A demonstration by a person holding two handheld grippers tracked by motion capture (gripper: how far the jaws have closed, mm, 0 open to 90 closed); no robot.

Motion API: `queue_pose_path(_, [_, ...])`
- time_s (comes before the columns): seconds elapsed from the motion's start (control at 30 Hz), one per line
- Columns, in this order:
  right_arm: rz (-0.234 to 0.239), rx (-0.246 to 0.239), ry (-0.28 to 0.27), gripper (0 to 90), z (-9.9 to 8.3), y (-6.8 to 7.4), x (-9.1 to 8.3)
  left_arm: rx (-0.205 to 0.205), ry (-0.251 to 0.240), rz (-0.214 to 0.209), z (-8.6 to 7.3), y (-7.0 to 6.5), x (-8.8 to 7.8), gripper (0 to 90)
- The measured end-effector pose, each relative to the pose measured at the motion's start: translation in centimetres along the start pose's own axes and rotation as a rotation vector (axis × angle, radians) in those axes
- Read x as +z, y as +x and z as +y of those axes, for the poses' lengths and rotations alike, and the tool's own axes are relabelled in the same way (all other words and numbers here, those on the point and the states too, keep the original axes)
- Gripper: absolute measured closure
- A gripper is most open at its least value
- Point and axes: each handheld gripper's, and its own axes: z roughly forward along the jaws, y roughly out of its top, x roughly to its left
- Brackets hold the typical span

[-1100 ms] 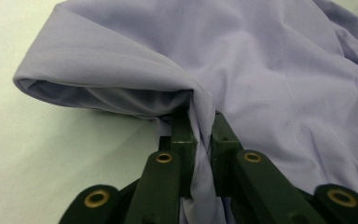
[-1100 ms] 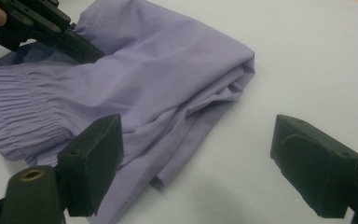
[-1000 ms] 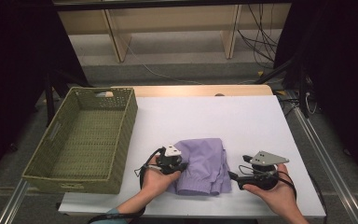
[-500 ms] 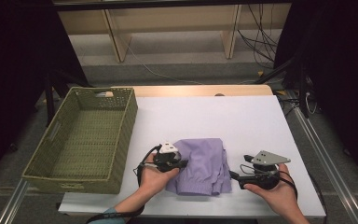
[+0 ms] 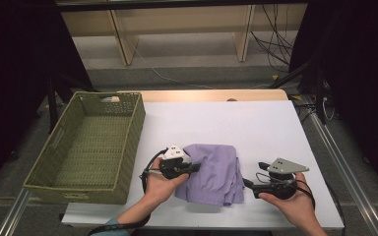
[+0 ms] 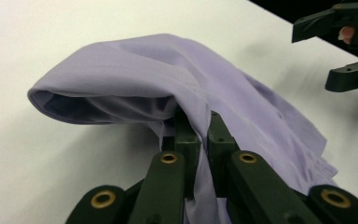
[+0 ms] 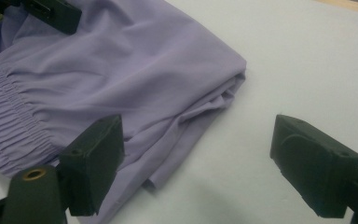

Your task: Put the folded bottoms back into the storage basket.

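Observation:
A folded lavender garment (image 5: 217, 172) lies near the front edge of the white table (image 5: 226, 123). My left gripper (image 5: 196, 168) is at its left edge and shut on a fold of the fabric. In the left gripper view the jaws (image 6: 198, 126) pinch that fold, and the cloth (image 6: 168, 65) arches up off the table. My right gripper (image 5: 247, 184) is just right of the garment, low over the table and open. In the right gripper view nothing is between its jaws (image 7: 200, 158), and the garment's corner (image 7: 121, 70) lies by the left one.
A green woven basket (image 5: 134, 129) stands at the left of the table, close to my left hand. The table's front edge runs just under both hands. Shelving legs and cables are on the floor behind the table.
My left gripper has risen a little with the garment's left edge, lifting that side off the table. The right gripper has kept still.

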Motion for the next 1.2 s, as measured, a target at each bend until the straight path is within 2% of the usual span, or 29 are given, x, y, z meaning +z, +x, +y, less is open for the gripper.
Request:
queue_pose_path(0.4, [-0.003,0.003,-0.006,18.4,0.0,-0.1,0.0,0.018,-0.054,-0.022,1.2,-0.1,-1.3,86.0])
queue_pose_path(0.73, [-0.009,0.005,-0.009,18.4,0.0,-0.1,-0.1,0.074,-0.075,-0.013,2.3,-0.3,-2.4,86.0])
queue_pose_path(1.2, [-0.008,0.007,-0.018,18.4,0.0,-0.2,-0.1,0.1,-0.117,0.01,3.0,0.0,-3.6,86.1])
